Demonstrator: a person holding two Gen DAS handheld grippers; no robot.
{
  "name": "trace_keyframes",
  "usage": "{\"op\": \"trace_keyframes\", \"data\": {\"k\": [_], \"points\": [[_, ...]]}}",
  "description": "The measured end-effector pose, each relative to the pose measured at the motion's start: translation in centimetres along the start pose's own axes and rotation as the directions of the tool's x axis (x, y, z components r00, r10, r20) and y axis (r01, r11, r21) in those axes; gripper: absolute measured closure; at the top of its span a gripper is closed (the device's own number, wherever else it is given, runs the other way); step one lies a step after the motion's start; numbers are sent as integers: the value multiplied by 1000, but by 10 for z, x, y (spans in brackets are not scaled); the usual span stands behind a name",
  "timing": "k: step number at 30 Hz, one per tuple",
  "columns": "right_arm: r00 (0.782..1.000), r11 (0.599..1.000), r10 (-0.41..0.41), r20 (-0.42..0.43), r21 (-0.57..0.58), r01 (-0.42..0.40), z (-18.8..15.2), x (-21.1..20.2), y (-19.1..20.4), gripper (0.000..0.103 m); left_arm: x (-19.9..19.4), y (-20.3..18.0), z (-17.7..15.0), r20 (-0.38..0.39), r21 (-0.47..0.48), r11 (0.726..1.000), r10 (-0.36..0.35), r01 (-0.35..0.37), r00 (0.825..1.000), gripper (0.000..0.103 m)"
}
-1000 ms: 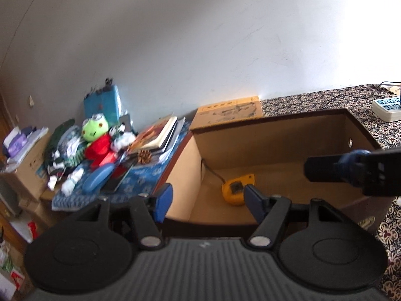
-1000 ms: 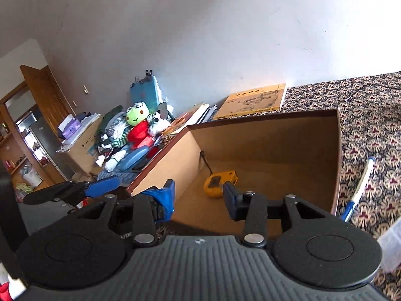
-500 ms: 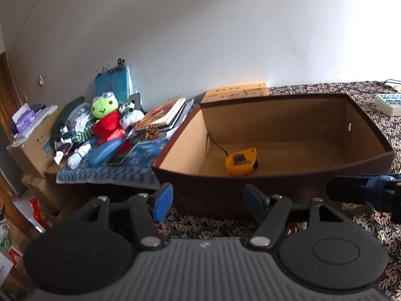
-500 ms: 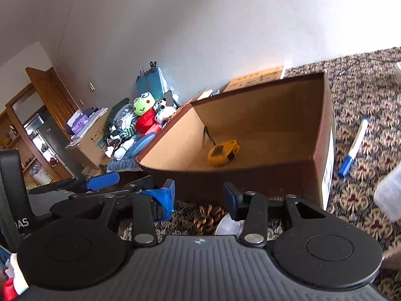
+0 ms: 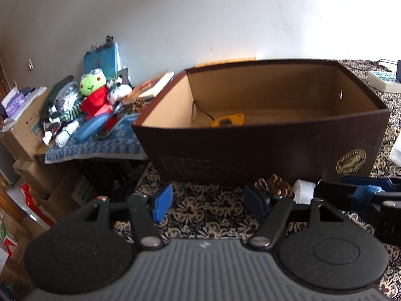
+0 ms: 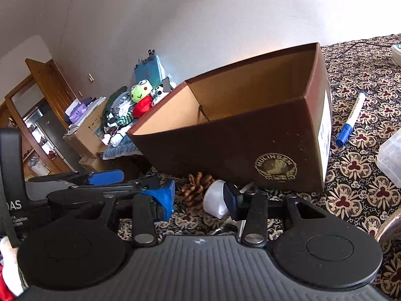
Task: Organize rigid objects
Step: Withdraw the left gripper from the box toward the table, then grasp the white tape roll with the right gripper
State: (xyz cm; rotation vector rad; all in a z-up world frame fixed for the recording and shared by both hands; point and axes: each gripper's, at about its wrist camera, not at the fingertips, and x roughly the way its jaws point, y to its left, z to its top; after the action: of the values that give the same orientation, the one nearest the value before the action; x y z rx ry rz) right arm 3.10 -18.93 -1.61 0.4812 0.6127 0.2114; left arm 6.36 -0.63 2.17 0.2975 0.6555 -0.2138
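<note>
A dark brown cardboard box (image 5: 263,148) stands open on the patterned carpet; it also shows in the right wrist view (image 6: 238,148). A yellow tape measure (image 5: 229,120) lies inside it. A pine cone (image 6: 196,186) and a white cup on its side (image 6: 215,198) lie on the carpet in front of the box. My left gripper (image 5: 208,200) is open and empty, low in front of the box. My right gripper (image 6: 200,199) is open and empty, just before the pine cone and cup.
A blue-capped marker (image 6: 352,119) lies right of the box, with a clear plastic container (image 6: 391,153) nearer. A low table at left holds a green frog plush (image 5: 94,89), books and socks on a blue cloth (image 5: 100,145). A power strip (image 5: 383,80) lies far right.
Both grippers have drawn back from above the box and dropped low in front of it. The pine cone and white cup have come into view. Both stay open.
</note>
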Motion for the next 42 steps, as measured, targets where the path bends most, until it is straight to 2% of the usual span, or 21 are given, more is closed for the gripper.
{"op": "trace_keyframes", "data": {"k": [5, 13, 17, 23, 24, 28, 32, 36, 39, 42], "points": [[1000, 1000, 10, 5, 6, -10, -7, 0, -8, 76, 7, -3, -6, -31, 0, 1000, -14, 14, 999, 31], [999, 999, -22, 36, -42, 24, -12, -4, -14, 76, 15, -9, -12, -61, 6, 999, -37, 38, 997, 31], [997, 995, -51, 51, -82, 55, -13, -4, -16, 76, 16, -12, -17, -54, 11, 998, -64, 65, 996, 31], [995, 991, -68, 74, -107, 76, -14, -7, -29, 76, 19, -8, -25, -60, -10, 989, -146, 146, 987, 31], [995, 992, -66, 75, -104, 74, -15, -6, -31, 80, 18, -7, -27, -55, -10, 986, -166, 166, 985, 31], [992, 987, -40, 118, -148, 57, -22, -9, -30, 79, 14, -8, -36, -29, 4, 973, -231, 231, 972, 31], [985, 977, -49, 165, -197, 81, -29, -9, -26, 79, 12, -12, -43, -2, 34, 962, -271, 271, 962, 31], [984, 982, -21, 176, -181, 53, -27, -11, -30, 81, 10, -17, -44, 28, 48, 940, -339, 338, 940, 31], [982, 981, -33, 187, -181, 68, -27, -12, -31, 81, 5, -20, -43, 71, 73, 932, -359, 354, 931, 31], [981, 982, -38, 192, -175, 73, -25, -12, -33, 82, -1, -19, -42, 104, 90, 915, -402, 394, 910, 31]]}}
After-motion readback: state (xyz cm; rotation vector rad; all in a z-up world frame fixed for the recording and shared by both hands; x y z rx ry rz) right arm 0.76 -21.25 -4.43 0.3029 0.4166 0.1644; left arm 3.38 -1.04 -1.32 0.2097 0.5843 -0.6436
